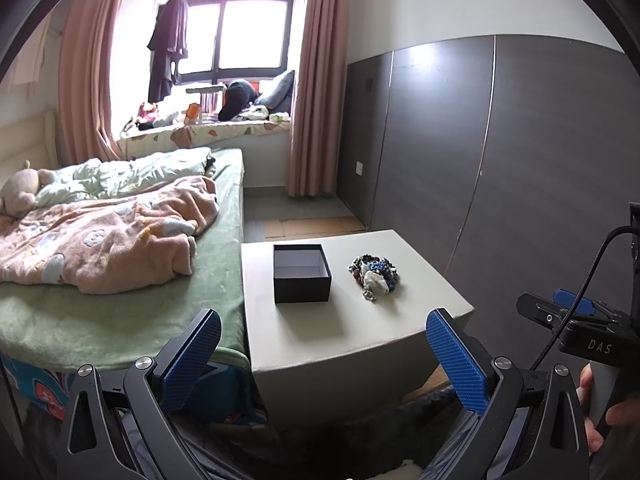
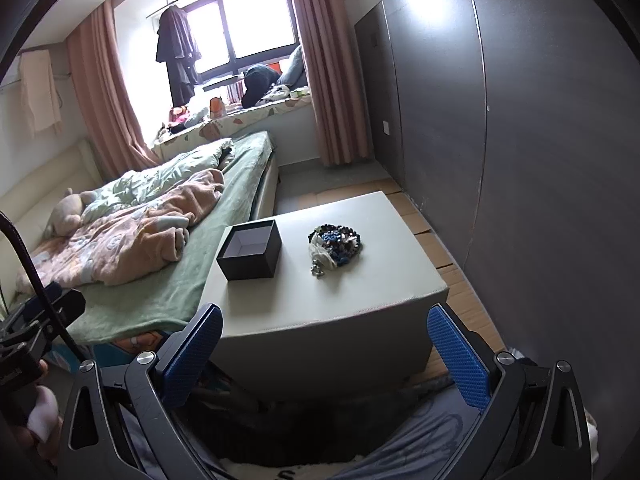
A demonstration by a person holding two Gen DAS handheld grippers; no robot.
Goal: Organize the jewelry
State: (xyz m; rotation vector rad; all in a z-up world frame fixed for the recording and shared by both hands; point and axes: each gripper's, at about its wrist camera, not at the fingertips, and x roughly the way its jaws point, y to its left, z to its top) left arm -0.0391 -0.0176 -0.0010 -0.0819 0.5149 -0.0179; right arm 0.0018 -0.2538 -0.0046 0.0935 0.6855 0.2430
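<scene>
Bedroom, white surface [image 1: 360,340] beside bed [image 1: 120,320]: open black box [image 1: 302,274] left of jewelry pile [image 1: 374,276], apart. Left gripper [image 1: 324,356] and right gripper [image 2: 324,354] fingers spread, holding nothing.

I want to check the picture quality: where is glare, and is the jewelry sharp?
Left wrist view: window blown out white, jewelry pile fairly sharp. Right wrist view: same glare at window, wall panel reflects light; edges bend.

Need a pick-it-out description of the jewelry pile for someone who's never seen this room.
Find the pale square table pushed against the foot end of the green-sheeted bed. Two things sit on top: an open black box nearer the bed, and to its right, nearer the grey wall panels, the jewelry pile. It is the tangled heap of dark and blue beads around a white lump, not the box.
</scene>
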